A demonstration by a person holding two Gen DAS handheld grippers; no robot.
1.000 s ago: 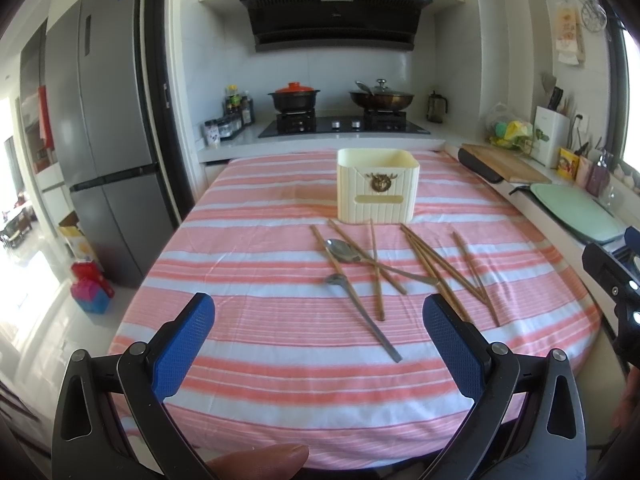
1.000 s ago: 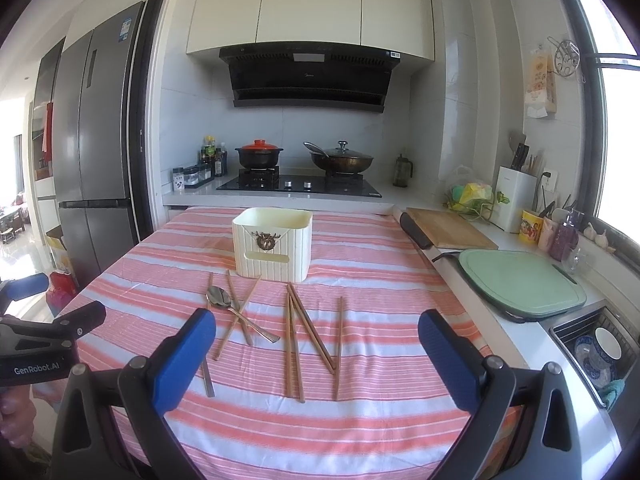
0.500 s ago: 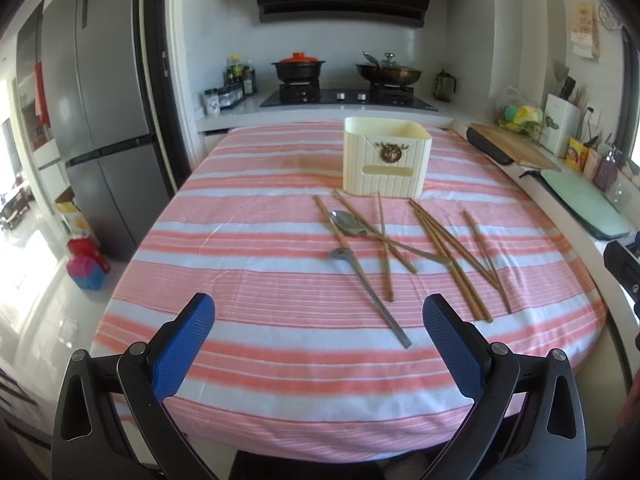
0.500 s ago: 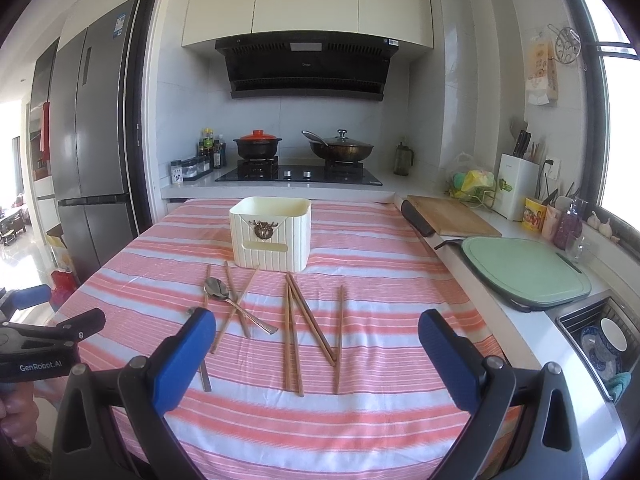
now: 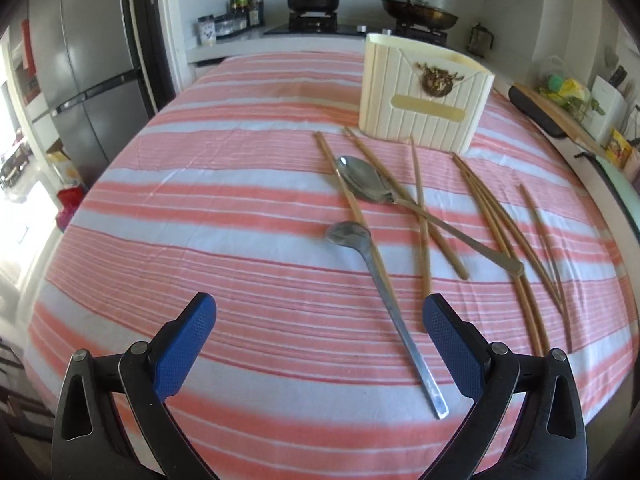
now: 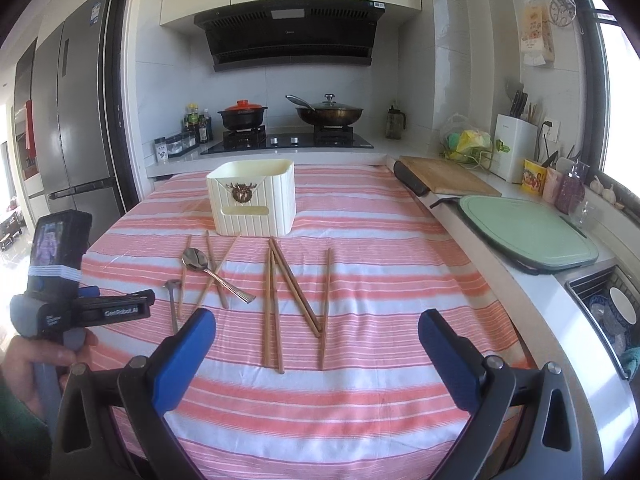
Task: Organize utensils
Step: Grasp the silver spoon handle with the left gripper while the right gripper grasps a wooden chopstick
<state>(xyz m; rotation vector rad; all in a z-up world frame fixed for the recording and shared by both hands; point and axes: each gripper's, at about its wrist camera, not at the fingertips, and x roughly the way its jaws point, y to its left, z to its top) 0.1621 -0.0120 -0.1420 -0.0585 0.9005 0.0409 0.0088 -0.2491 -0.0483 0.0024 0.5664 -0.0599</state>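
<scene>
Left gripper [image 5: 320,330]: fingers spread wide, nothing between them — over the last second it has dropped and pushed forward over the striped tablecloth [image 5: 200,208], so the utensils now loom much larger in its view.
Nearest target: the slim spoon [image 5: 384,300], handle end lying between the left gripper's fingertips and close to the right-hand one; likely the first pick.
Right gripper [image 6: 316,338]: also spread and empty, hardly moved, held back near the table edge facing the chopsticks [image 6: 280,300].
Other utensils: a larger spoon [image 5: 368,182] lies across the crossed chopsticks, just in front of the cream holder [image 5: 424,92].
Holder: upright, far side of the scatter, apart from both grippers.
Task meaning: nothing sorted yet — the approach has begun.
</scene>
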